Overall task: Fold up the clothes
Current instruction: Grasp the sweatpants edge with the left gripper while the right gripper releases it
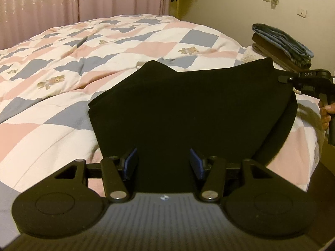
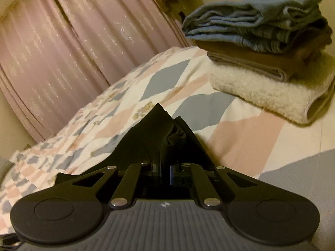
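Observation:
A black garment (image 1: 188,108) lies partly folded on the checked quilt (image 1: 62,108), its far right corner lifted. My left gripper (image 1: 163,163) is open at the garment's near edge, and the blue pads (image 1: 131,163) stand wide apart with black cloth running between them. In the left wrist view my right gripper (image 1: 282,79) pinches the raised far right corner. In the right wrist view the right gripper (image 2: 166,168) is shut on a bunched fold of the black garment (image 2: 150,133), which rises in a peak ahead of its fingers.
A stack of folded clothes (image 2: 261,31), blue on brown on a cream fleece (image 2: 272,96), sits on the quilt (image 2: 240,142) at the right. A hand (image 1: 326,113) holds the right gripper's handle. Pink curtains (image 1: 83,0) hang behind the bed, with a wall (image 1: 230,4) to the right.

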`<state>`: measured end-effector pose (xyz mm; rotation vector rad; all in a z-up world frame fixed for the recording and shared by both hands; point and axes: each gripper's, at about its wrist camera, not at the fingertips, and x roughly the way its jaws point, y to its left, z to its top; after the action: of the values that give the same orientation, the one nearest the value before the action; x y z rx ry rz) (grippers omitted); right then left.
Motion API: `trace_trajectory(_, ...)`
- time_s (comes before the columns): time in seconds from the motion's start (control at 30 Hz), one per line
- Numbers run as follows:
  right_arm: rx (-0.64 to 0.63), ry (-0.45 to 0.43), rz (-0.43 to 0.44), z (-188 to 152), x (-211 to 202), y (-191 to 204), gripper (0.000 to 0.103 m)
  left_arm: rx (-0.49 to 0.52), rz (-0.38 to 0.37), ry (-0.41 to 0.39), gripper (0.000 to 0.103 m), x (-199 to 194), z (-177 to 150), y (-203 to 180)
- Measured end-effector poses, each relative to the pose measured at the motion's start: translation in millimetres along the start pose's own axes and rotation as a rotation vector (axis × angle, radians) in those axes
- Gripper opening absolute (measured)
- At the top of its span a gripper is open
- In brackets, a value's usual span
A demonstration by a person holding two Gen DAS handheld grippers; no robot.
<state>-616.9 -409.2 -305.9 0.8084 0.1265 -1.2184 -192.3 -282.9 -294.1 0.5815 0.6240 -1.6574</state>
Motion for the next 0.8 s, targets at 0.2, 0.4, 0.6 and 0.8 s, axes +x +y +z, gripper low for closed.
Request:
trace_trajectory(0.2,0.045,0.025,-0.091,-9.5,5.8,-7.8,0.015,0.031,0.027,0.000,0.051,-4.3,0.0,-1.5)
trace_trajectory(0.4,-0.194,-0.125,-0.240,-9.1,-15.9,35.9,0.047,0.060,0.081,-0.045,0.045,-9.0,13.5,8.2)
trace_trajectory(0.6,-0.491,-0.059,-0.098,-14.1,19.3,97.3,0.040,0.158,0.072,-0.097,0.017,17.1,44.1,2.2)
trace_trajectory(0.8,-0.517,0.056,-0.227,1.7,94.9,78.3,0.037,0.151,0.071,-0.032,0.017,89.7,71.1,20.9)
